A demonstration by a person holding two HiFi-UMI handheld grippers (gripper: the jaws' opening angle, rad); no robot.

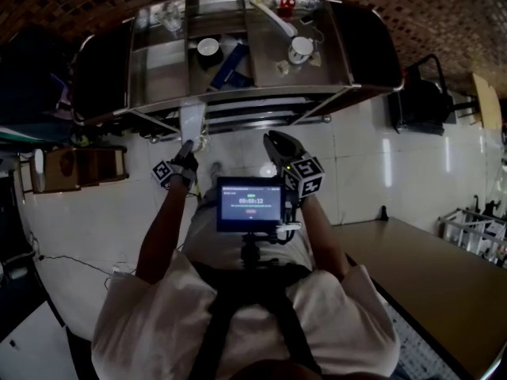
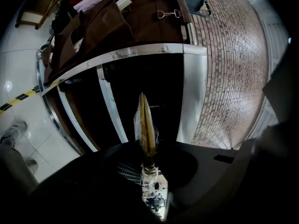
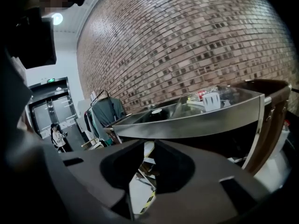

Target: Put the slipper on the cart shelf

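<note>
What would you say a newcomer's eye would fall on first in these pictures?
Most likely the pale yellow slipper in clear plastic wrap, clamped edge-on in the left gripper and aimed into the dark shelf space of the shiny steel cart. After that, the clutter on top of the cart, such as a white cup and a red container, and the brown brick wall behind.

A steel cart (image 1: 261, 91) stands on the white tiled floor (image 1: 356, 153) by the far wall, its top carrying a bowl (image 1: 208, 47), a blue thing (image 1: 231, 68), a cup (image 1: 300, 49) at right and a bottle (image 1: 283, 1) farthest.
</note>
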